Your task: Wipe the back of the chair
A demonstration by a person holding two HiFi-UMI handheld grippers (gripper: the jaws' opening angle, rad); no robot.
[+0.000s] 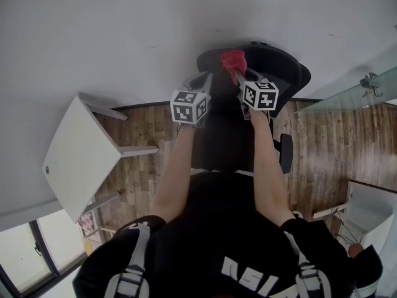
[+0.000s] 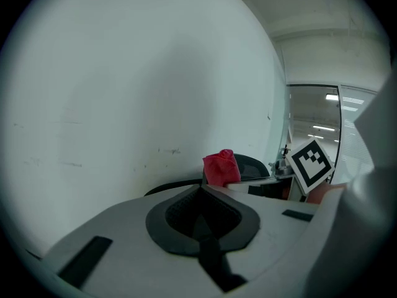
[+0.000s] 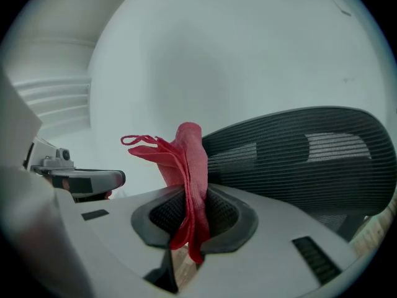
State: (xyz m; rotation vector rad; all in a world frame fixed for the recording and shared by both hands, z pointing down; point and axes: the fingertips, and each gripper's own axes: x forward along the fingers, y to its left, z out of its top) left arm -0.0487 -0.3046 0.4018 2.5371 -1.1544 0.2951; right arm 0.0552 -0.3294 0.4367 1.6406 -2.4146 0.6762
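A black mesh office chair (image 1: 273, 67) stands against the white wall, its curved back (image 3: 310, 154) filling the right of the right gripper view. My right gripper (image 3: 189, 213) is shut on a red cloth (image 3: 186, 166), which sticks up bunched above the jaws, just left of the chair back. From above, the red cloth (image 1: 233, 59) sits over the top of the chair back. My left gripper (image 2: 201, 207) is shut with nothing in it, held beside the right one; the red cloth (image 2: 219, 167) shows beyond it.
A white side table (image 1: 77, 154) stands to the left on the wooden floor (image 1: 322, 141). A glass partition (image 1: 372, 85) is at the right. The white wall (image 1: 124, 30) lies right behind the chair.
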